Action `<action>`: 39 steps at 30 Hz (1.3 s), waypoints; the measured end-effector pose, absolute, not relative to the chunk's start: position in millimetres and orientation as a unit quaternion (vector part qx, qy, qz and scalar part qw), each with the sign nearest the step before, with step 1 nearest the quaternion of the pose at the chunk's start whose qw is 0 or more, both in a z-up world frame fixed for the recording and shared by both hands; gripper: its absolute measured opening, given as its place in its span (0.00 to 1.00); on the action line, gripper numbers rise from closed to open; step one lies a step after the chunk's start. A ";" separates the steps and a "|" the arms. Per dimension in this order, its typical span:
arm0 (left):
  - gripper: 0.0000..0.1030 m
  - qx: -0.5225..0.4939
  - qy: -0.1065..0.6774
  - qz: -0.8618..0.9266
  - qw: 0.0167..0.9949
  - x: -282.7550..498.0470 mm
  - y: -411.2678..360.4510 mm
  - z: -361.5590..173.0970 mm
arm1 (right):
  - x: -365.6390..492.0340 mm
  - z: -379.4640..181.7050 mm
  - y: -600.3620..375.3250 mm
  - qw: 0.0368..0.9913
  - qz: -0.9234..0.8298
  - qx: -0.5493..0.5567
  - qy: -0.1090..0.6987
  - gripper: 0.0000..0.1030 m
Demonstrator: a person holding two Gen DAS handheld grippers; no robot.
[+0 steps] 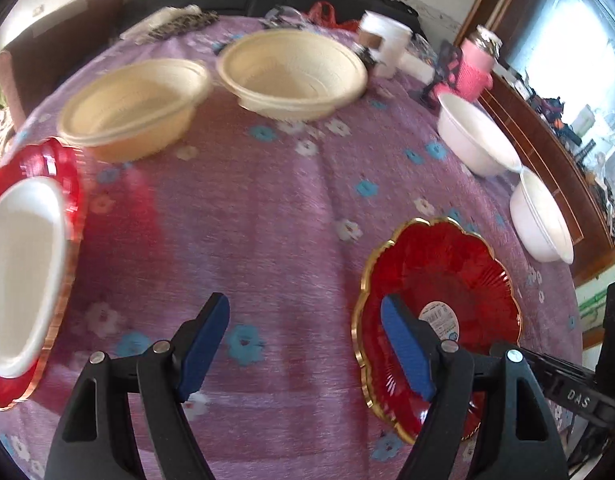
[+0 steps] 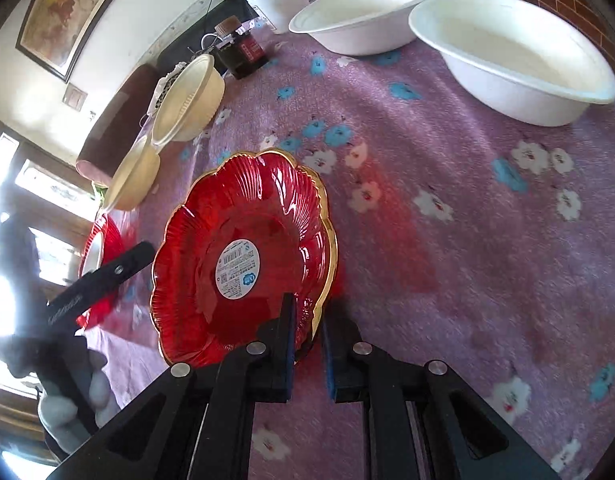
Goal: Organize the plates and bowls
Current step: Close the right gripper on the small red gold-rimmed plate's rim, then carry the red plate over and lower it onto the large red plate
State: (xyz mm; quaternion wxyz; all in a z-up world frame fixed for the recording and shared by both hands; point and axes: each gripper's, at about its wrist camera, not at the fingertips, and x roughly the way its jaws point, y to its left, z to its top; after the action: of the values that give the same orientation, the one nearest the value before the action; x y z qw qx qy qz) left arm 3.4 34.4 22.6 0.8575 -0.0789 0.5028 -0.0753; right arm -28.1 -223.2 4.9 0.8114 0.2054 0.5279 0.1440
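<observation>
My right gripper [image 2: 309, 320] is shut on the rim of a red gold-edged glass plate [image 2: 243, 256] with a round label; the plate is tilted up off the purple cloth. The same plate shows in the left wrist view [image 1: 439, 304]. My left gripper [image 1: 303, 336] is open and empty above the cloth, its right finger over the plate's left rim. A second red plate [image 1: 63, 172] at the far left carries a white bowl [image 1: 23, 272]. Two cream bowls [image 1: 135, 108] [image 1: 291, 72] stand at the back. Two white bowls [image 2: 363, 16] [image 2: 511, 56] stand at the right.
A purple flowered cloth [image 1: 267, 208] covers the table. At the far edge stand a white cup [image 1: 387, 40], a pink-sleeved jar [image 1: 477, 64] and a dark jar [image 2: 243, 50]. A wooden ledge [image 1: 547, 148] runs along the right side.
</observation>
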 end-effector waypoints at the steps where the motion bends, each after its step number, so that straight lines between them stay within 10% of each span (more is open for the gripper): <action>1: 0.75 -0.073 0.507 -0.081 0.855 3.8 27.3 20.3 | -29.5 4.7 -223.9 0.813 0.144 0.205 0.525 0.13; 10: 0.72 -0.032 0.507 -0.128 0.852 -10.1 -20.2 10.4 | -42.4 7.5 -223.4 0.826 0.136 0.204 0.507 0.14; 17: 0.30 -0.042 0.506 -0.116 0.854 -14.1 -12.6 12.4 | -51.9 9.9 -221.1 0.840 0.114 0.199 0.492 0.15; 39: 0.30 -0.132 0.418 -0.064 0.897 -75.6 89.6 64.7 | -71.5 59.8 -129.4 0.868 0.163 0.159 0.441 0.15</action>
State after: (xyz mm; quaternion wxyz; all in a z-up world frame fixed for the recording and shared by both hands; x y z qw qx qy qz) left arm -75.6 89.6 64.7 0.8968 -0.1317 0.4175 -0.0641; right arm -71.5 -129.4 59.8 0.8680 0.1594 0.4410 0.1633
